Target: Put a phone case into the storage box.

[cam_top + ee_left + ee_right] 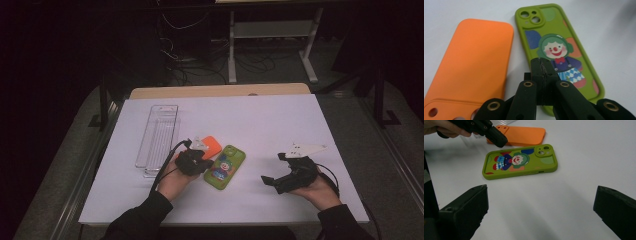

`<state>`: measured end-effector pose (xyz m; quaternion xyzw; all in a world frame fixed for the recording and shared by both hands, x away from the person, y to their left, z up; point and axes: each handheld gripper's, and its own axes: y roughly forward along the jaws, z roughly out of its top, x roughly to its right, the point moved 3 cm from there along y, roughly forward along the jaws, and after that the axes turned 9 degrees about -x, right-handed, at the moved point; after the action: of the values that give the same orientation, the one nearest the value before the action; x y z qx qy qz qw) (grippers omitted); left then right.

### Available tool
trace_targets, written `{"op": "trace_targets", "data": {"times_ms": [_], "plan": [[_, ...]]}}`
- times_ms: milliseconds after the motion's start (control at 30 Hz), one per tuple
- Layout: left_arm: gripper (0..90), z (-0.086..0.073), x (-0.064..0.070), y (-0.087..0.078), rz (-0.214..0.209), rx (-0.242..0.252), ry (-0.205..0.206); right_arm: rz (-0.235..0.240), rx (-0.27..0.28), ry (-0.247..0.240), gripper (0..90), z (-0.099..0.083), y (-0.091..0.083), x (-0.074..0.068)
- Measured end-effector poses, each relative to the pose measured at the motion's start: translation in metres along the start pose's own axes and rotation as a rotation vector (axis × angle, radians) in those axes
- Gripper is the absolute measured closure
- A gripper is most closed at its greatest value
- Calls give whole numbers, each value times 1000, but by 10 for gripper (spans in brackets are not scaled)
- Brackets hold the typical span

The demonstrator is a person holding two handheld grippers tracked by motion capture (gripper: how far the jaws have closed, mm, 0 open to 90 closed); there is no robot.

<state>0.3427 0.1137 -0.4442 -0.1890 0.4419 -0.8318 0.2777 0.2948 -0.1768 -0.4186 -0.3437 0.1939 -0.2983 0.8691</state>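
Note:
A green phone case (225, 166) with a clown picture lies face down in the middle of the white table. An orange phone case (211, 145) lies just behind and left of it. My left gripper (202, 164) is shut with nothing in it, its tips (541, 61) hovering over the green case (559, 47) near its edge, beside the orange case (474, 62). My right gripper (275, 170) is open wide, low over bare table to the right, pointing at the green case (521, 161). The orange case (524, 135) and the left gripper (496, 137) lie beyond it.
A clear plastic tray (157, 137) stands lengthwise left of the cases. The white sheet (280, 125) covers the table, with a wooden edge (220, 91) at the back. Dark floor, cables and a desk frame lie beyond.

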Motion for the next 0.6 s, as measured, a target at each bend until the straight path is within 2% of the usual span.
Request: {"op": "trace_targets", "data": {"times_ms": [167,333,400,467,600], "plan": [[897,-3,-2,2,19,-16,-9,0,1,-2,0,0,0,0],[897,-6,-3,5,25,-43,-18,3,-1,-4,0,0,0,1],[897,-7,-3,5,24,-35,-42,3,0,-3,0,0,0,1],[897,-9,-4,7,22,-60,-43,4,-2,-3,0,0,0,1],[897,-11,-4,10,24,-70,-48,5,-5,-5,0,0,0,0]]}}
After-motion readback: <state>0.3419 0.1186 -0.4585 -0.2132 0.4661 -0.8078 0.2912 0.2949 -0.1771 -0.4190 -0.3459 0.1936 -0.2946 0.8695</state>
